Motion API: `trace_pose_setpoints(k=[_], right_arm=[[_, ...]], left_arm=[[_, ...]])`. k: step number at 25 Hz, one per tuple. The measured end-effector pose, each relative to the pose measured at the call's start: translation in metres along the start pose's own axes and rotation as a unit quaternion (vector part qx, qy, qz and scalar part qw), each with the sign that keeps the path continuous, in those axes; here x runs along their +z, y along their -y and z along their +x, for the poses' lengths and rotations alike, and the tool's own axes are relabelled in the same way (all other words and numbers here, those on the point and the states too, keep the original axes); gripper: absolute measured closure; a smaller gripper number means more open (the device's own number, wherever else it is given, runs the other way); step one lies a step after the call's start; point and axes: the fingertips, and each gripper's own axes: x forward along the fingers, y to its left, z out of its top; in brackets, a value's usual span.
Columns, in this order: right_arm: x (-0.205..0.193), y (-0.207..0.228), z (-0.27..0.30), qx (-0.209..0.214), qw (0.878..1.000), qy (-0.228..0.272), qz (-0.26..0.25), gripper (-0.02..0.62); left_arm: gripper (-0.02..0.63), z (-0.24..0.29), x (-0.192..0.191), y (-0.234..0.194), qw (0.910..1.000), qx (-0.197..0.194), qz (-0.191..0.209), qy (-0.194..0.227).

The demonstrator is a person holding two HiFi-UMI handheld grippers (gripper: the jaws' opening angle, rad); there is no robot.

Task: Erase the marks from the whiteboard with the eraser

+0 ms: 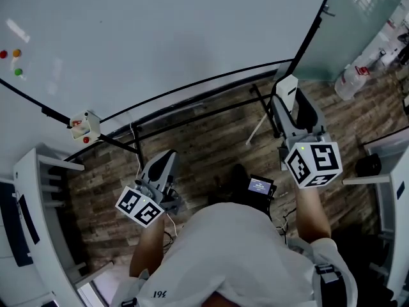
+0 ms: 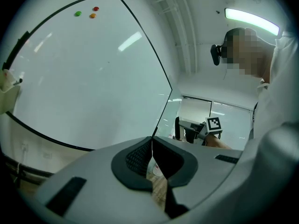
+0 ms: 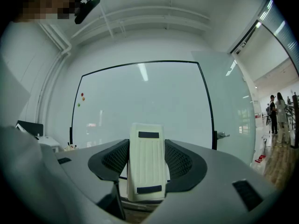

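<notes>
Gripping the white eraser (image 3: 147, 160) upright between its jaws, our right gripper (image 1: 285, 106) faces the whiteboard (image 1: 160, 37), clear of its surface. Our left gripper (image 2: 152, 155), jaws pressed together on nothing, hangs below the whiteboard's lower edge. Three coloured magnets (image 1: 11, 59) sit near the whiteboard's left edge.

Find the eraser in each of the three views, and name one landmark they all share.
Head view: the eraser sticks up from the right gripper, right of centre, near the whiteboard's lower edge.
Left gripper view: too small to tell; only the right gripper shows, below centre.
Right gripper view: bottom centre, clamped between the fingers.
Shared landmark: the coloured magnets on the whiteboard, toward the left in all three.
</notes>
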Motion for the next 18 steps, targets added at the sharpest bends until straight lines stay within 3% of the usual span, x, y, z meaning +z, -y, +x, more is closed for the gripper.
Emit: trace_pose_setpoints(k=[8,18], right_arm=[[-0.005,0.012,-0.004,0.016,1.000,-0.010,0.001,0.342],[-0.023,0.044,-0.004,0.045,0.998,-0.040,0.021,0.342]], left_arm=[[0.600,0.001,0.001,0.005,0.9997,0.024,-0.004,0.010],[0.600,0.043,-0.012,0.031,0.9995,0.027,-0.017,0.004]])
